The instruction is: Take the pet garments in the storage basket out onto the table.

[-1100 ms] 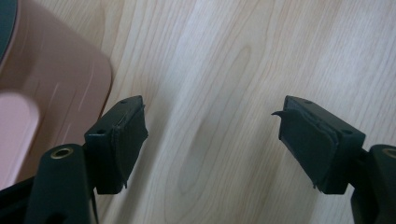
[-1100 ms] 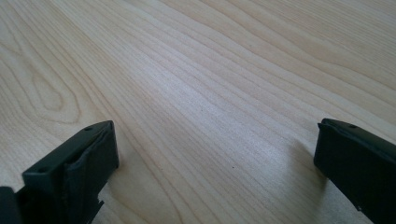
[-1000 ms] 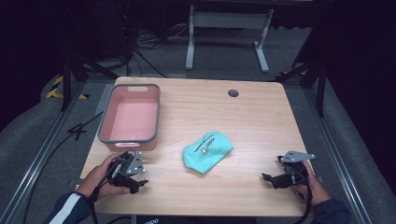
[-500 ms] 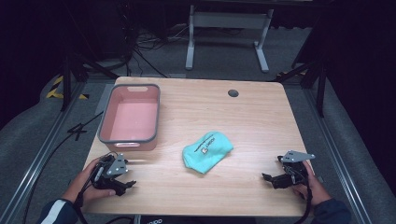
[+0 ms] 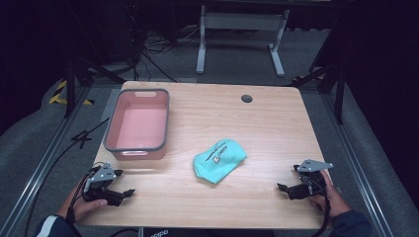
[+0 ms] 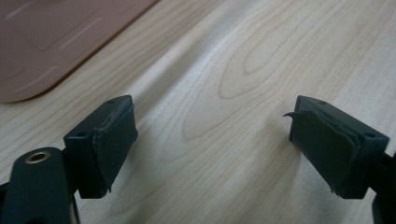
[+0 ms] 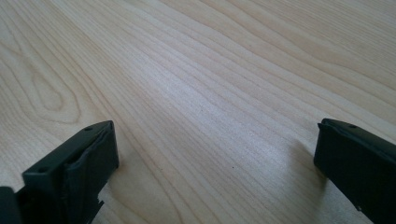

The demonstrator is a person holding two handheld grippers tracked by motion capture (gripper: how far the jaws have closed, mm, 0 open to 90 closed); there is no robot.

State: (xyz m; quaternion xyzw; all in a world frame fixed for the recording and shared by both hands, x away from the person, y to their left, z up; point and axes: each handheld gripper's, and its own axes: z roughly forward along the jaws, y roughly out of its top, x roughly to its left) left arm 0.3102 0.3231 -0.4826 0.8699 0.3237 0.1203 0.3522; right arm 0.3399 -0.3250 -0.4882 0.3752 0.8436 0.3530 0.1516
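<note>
A teal cloth (image 5: 219, 159) with a small white label lies crumpled at the middle of the wooden table (image 5: 247, 128). To its left stands a pink tub (image 5: 140, 123) with a grey rim, nothing in it. My left gripper (image 5: 122, 196) sits low at the table's front left corner, in front of the tub. Its jaws have just been opening, and in the left gripper view (image 6: 210, 112) only bare wood lies between them; the tub's wall (image 6: 56, 42) fills that view's top left. My right gripper (image 5: 285, 190) rests open near the front right edge, pointing left toward the cloth, with bare wood between its jaws (image 7: 215, 128).
A dark round cable hole (image 5: 246, 98) sits in the table's far right part. Past the far edge stands a grey metal frame (image 5: 239, 29). Black cables run over the floor at the left. Bare wood lies between the cloth and each gripper.
My left gripper has moved left and toward the table's front edge, away from the tub's corner, and its jaws stand wider. The right gripper and the cloth have kept still.
</note>
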